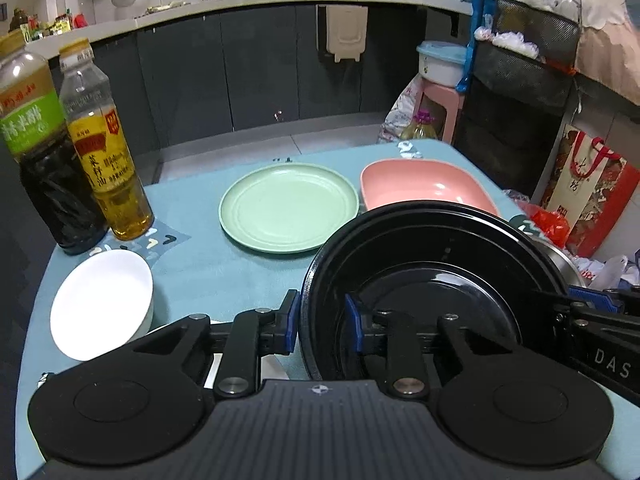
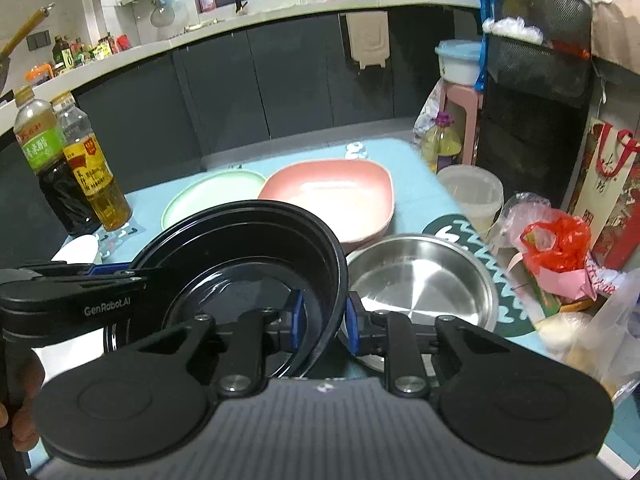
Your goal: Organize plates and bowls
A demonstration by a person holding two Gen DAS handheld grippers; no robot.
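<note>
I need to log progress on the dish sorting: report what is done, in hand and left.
Done: nothing looks stacked yet. In hand: the left gripper and right gripper each clamp opposite rims of the black bowl. Left: the green plate, pink dish, white bowl and steel bowl sit separately on the blue tablecloth.

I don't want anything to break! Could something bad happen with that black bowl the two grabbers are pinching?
The left gripper and right gripper each pinch only the thin rim of the black bowl, so it might slip or tip. The steel pan and pink dish sit very close, so swinging the bowl could bump them.
</note>
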